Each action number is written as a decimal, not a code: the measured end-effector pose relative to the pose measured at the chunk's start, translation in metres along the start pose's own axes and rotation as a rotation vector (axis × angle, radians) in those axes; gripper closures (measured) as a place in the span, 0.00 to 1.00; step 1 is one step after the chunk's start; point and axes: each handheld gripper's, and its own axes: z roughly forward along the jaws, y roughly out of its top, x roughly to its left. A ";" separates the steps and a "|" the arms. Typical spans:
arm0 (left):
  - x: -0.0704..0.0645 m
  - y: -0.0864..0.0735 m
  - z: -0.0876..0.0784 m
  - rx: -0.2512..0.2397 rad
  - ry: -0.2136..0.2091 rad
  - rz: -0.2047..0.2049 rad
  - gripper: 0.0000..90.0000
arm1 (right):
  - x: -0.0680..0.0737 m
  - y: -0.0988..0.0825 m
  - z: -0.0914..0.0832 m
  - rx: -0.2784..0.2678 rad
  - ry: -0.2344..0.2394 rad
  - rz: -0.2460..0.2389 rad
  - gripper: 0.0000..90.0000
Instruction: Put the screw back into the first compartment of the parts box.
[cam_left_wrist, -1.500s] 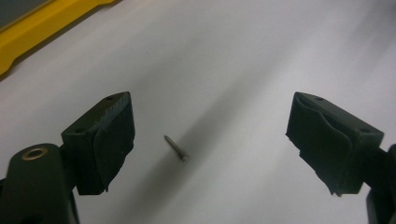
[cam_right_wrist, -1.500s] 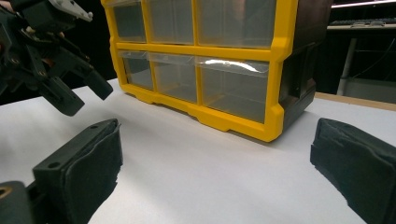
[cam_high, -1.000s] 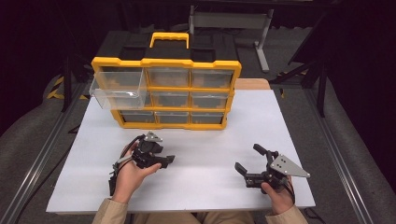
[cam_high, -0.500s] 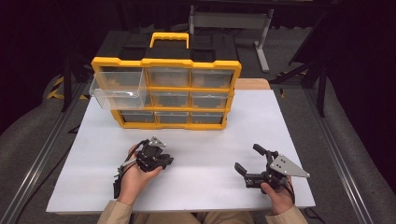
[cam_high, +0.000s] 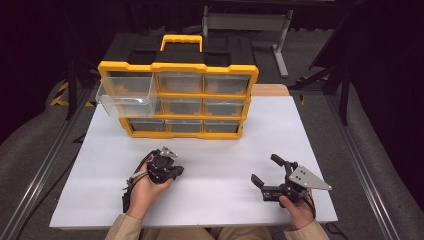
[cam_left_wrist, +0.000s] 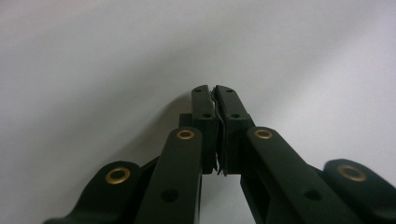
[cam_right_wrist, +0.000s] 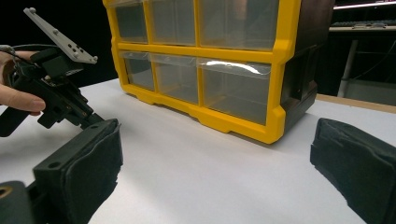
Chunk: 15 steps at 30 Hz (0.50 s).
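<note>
Drawer (cam_high: 126, 99), pulled out at the organizer's (cam_high: 180, 100) ten o'clock corner, awaits handling. Left gripper (cam_high: 170, 172) has just closed on nothing; right gripper (cam_high: 264, 175) gapes empty. Next: reopen, reach eleven o'clock.

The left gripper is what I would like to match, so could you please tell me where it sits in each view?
High view: the left gripper lies lower left of centre, in a hand on the white table.
Left gripper view: its own fingers rise from the bottom, just closed together with nothing between them.
Right gripper view: it is at the left edge, under its grey plate.
Shared landmark: the white table.
</note>
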 end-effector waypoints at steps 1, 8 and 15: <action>0.001 0.000 0.000 -0.001 -0.017 -0.012 0.98 | 0.000 0.000 0.000 -0.002 -0.001 -0.003 0.03; 0.002 0.005 -0.007 0.073 -0.130 -0.034 0.98 | -0.001 0.000 -0.001 -0.003 -0.002 -0.001 0.03; -0.006 0.022 -0.028 0.143 -0.233 0.019 0.98 | -0.001 0.000 -0.001 -0.004 -0.003 -0.002 0.03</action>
